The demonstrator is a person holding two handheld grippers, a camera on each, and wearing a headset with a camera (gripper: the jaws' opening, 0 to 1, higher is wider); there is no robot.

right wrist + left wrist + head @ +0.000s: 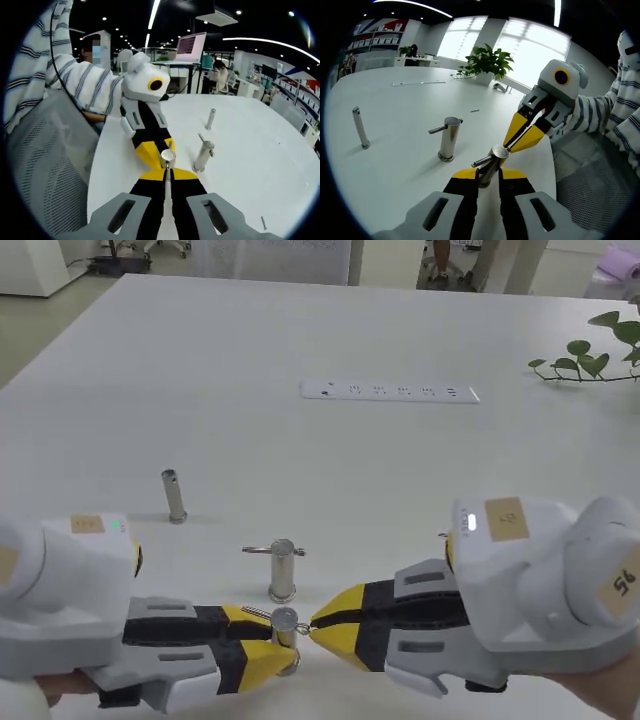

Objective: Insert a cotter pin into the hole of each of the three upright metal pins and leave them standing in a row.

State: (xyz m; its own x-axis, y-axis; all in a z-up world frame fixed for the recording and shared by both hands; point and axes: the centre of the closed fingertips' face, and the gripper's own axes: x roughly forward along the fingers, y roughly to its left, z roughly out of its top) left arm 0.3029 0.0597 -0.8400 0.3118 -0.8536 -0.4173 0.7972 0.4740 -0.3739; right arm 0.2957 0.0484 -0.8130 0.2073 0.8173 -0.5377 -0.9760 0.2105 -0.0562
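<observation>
Three upright metal pins stand on the white table (330, 470). The far bare pin (174, 496) (360, 127) (211, 119) has nothing through it. A cotter pin crosses the head of the middle pin (282, 570) (447, 145) (204, 155). My left gripper (278, 648) (489, 176) is shut on the shaft of the near pin (284, 624) (492, 159) (167, 157). My right gripper (316, 626) (167, 175) meets that pin's head from the right, shut on a cotter pin (481, 161) (256, 613) whose tip sticks out the far side.
A white power strip (390, 392) lies further back and a green plant (600, 355) is at the right edge. A loose cotter pin (263, 222) (475, 110) lies on the table. A striped sleeve (615, 110) and a mesh chair (45, 165) are close by.
</observation>
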